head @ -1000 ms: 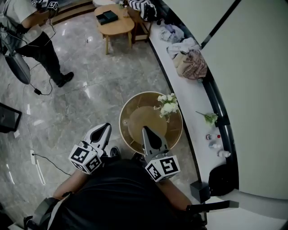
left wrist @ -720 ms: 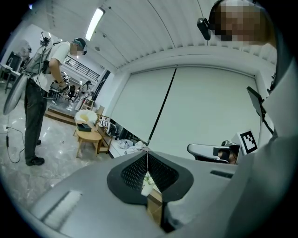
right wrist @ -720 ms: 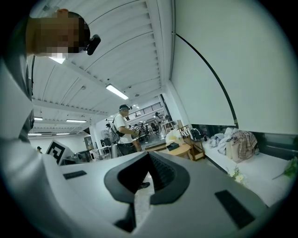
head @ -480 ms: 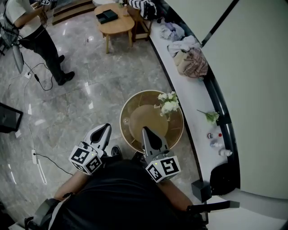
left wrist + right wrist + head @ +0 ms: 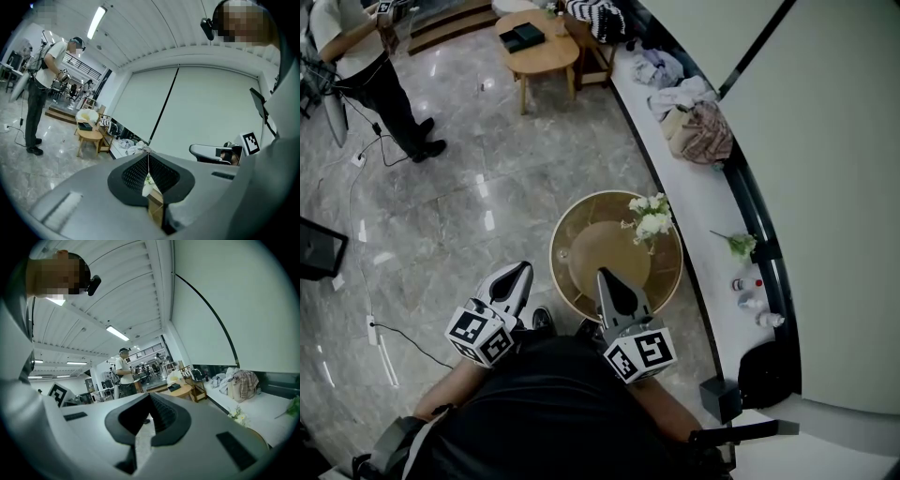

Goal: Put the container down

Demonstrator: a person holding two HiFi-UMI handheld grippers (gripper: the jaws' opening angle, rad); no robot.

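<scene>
Torso: our black top (image 5: 534, 412) fills the bottom of the head view.
Left gripper (image 5: 521, 270): held close to our body over the marble floor (image 5: 469, 187). Jaws pressed together, nothing between them.
Right gripper (image 5: 603, 274): beside the left one, tip showing over the table's near edge. Pads meet, jaws closed and empty.
Table (image 5: 600, 248): round, gold rim, tan top, just ahead of us.
Container: we cannot single it out. Neither gripper holds it. A small pale thing (image 5: 562, 253) sits at the table's left edge, too small to name.
Flowers (image 5: 651, 220): white, on the table's far right side.
Ledge (image 5: 698, 202): white, curving along the right wall. It carries heaped clothes (image 5: 698, 131).
Far end: a wooden table (image 5: 542, 49), and a person (image 5: 366, 56) standing at top left.
</scene>
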